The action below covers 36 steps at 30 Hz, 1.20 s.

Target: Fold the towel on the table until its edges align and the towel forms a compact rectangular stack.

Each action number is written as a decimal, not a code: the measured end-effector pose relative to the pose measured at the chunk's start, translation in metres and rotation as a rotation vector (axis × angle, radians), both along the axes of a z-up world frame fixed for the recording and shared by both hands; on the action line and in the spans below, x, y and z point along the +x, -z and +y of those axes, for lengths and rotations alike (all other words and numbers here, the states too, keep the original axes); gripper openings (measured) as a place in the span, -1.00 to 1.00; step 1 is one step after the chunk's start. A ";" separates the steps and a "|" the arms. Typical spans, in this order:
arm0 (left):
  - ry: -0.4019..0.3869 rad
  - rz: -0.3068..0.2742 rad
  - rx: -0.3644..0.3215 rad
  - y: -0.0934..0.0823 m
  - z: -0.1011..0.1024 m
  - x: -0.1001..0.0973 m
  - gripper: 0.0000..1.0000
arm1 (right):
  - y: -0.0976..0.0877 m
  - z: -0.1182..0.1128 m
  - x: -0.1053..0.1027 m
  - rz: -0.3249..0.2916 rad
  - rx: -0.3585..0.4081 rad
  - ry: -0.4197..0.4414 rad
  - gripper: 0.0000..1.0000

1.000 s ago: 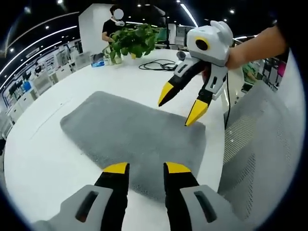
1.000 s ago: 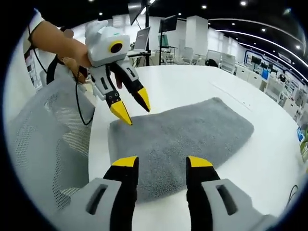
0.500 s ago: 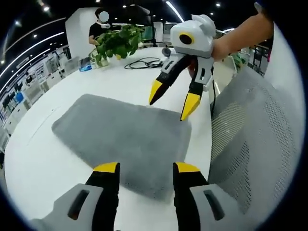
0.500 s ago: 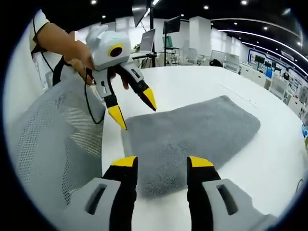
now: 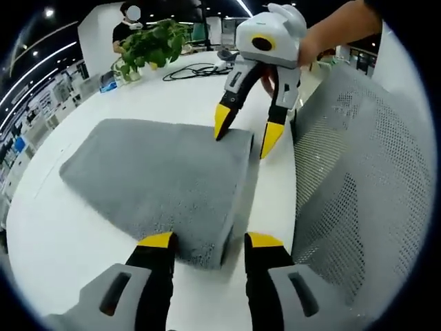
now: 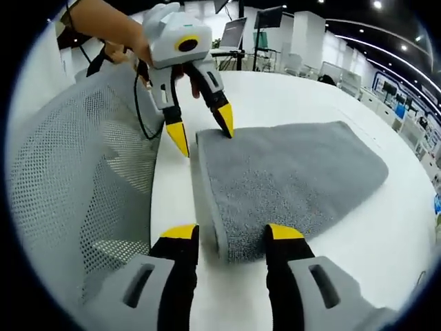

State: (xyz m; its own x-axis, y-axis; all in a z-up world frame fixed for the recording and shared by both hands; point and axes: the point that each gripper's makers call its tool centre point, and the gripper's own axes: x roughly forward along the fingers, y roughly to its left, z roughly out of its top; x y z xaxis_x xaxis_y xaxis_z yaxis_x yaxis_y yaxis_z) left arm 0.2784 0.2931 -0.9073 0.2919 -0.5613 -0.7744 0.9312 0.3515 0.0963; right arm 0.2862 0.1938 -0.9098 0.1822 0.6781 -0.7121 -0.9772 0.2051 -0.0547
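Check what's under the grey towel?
The towel lies flat on the white table, which shows all around it. Whatever is directly beneath is covered. Both grippers sit open at its near corners.

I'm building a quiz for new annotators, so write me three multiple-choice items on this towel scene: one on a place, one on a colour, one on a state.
1. Where does the potted plant stand?
A. at the table's far side
B. on the towel
C. on the mesh chair

2. What colour is the towel?
A. white
B. grey
C. green

3. How are the two tools set at the towel's near edge?
A. both shut on it
B. both open, one at each corner
C. both raised far above the table

Answers:
1 A: the potted plant stands far off on the table, beyond the towel.
2 B: the towel is plain grey.
3 B: the left tool and the right tool each straddle a corner with jaws apart.
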 end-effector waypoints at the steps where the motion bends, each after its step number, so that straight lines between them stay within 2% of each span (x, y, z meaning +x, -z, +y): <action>1: 0.003 -0.002 0.008 0.002 0.000 0.001 -0.22 | 0.000 0.001 -0.001 -0.003 -0.005 0.000 -0.28; 3: 0.026 -0.026 0.039 0.005 0.001 0.003 -0.25 | 0.002 -0.001 0.001 -0.032 -0.033 -0.007 -0.34; 6: 0.010 -0.022 0.032 0.005 0.000 0.006 -0.29 | 0.005 -0.004 0.004 -0.099 -0.086 -0.040 -0.44; 7: 0.008 -0.027 0.033 0.005 0.000 0.007 -0.33 | 0.004 -0.002 0.004 -0.080 -0.069 -0.027 -0.44; 10: 0.003 -0.033 0.025 0.005 0.002 0.009 -0.36 | 0.003 -0.002 0.003 -0.078 -0.066 -0.023 -0.46; 13: -0.016 -0.036 0.025 0.004 0.003 0.011 -0.44 | 0.002 -0.001 0.007 -0.095 -0.056 0.002 -0.60; 14: -0.026 -0.028 0.021 0.004 0.003 0.011 -0.45 | 0.002 -0.002 0.006 -0.080 -0.062 0.019 -0.61; 17: -0.032 -0.032 0.021 0.003 0.003 0.008 -0.50 | 0.001 -0.001 0.004 -0.096 -0.086 0.007 -0.70; 19: -0.024 -0.042 0.021 0.003 0.004 0.005 -0.61 | 0.000 0.000 0.001 -0.086 -0.087 0.002 -0.81; 20: -0.026 -0.050 0.024 0.002 0.005 0.005 -0.65 | 0.001 0.001 -0.002 -0.045 -0.071 0.020 -0.82; 22: -0.047 -0.034 0.004 0.001 0.006 0.004 -0.67 | 0.000 -0.001 -0.004 -0.037 -0.067 0.031 -0.84; 30: -0.011 -0.024 0.015 0.001 0.004 -0.013 -0.75 | 0.004 -0.003 -0.022 0.011 -0.049 0.034 -0.87; 34: 0.003 -0.003 0.017 0.002 0.003 -0.023 -0.77 | 0.006 -0.005 -0.029 0.016 -0.056 0.016 -0.89; 36: -0.016 0.039 0.009 0.003 0.002 -0.028 -0.77 | 0.006 -0.006 -0.033 0.011 -0.055 0.007 -0.90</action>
State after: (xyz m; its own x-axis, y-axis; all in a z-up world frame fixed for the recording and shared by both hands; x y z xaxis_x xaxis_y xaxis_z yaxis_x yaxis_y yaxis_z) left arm 0.2507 0.2952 -0.9098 0.2699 -0.5501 -0.7903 0.9286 0.3657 0.0626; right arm 0.2531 0.1874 -0.9162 0.1789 0.6364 -0.7503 -0.9764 0.2089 -0.0556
